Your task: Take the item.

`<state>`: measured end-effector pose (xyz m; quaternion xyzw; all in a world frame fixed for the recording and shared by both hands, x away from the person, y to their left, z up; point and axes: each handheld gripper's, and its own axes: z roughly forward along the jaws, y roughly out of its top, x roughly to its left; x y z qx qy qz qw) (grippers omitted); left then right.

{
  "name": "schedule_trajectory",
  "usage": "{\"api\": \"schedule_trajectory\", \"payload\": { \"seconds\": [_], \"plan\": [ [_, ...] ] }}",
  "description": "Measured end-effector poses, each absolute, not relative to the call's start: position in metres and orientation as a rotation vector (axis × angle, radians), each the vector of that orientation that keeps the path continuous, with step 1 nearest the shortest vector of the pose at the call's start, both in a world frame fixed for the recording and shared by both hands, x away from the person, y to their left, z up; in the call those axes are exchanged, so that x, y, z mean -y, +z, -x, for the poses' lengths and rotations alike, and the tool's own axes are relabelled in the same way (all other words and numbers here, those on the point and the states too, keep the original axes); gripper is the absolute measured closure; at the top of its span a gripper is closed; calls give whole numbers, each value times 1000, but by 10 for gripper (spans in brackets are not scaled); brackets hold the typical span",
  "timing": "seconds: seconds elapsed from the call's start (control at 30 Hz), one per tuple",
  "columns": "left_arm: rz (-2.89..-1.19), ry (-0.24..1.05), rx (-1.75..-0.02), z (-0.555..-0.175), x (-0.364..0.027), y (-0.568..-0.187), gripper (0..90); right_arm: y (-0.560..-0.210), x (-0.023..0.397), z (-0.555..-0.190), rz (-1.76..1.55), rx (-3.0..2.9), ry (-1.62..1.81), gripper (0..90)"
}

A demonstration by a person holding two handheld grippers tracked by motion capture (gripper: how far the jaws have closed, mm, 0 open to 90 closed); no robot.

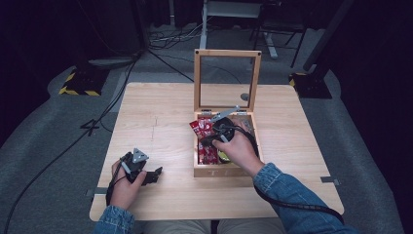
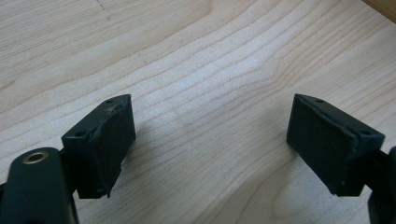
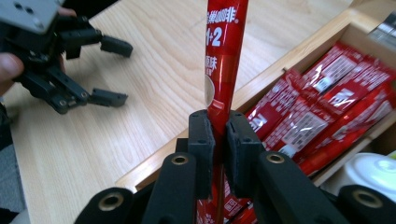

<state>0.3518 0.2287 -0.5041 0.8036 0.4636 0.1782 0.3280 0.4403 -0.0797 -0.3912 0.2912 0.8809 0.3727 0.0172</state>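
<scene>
My right gripper is shut on a red coffee stick sachet, which stands upright between the pads just above the box's left wall. In the high view the right gripper hangs over the open wooden box, and the held sachet pokes out past the box's left edge. More red sachets lie in a pile inside the box. My left gripper rests on the table near the front left, jaws wide open with only bare wood between them. The right gripper view also shows the left gripper.
The box's glass-paned lid stands upright at the back of the box. A white round object sits in the box beside the sachets. The light wooden table stretches left of the box. Cables and stand bases lie on the floor beyond.
</scene>
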Motion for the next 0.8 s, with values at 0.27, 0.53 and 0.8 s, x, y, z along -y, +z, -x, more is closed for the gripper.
{"api": "schedule_trajectory", "payload": {
  "seconds": [0.27, 0.53, 0.8],
  "plan": [
    [-2104, 467, -1214, -352, -229, -504, 157, -374, 91, -441, -908, -2691, 1217, 820],
    [-2104, 466, -1213, -352, -229, -504, 157, -359, 101, -439, -886, -2641, 1238, 820],
    [-2104, 466, -1214, -352, -229, -504, 157, -350, 109, -439, -883, -2611, 1239, 820]
  ]
}}
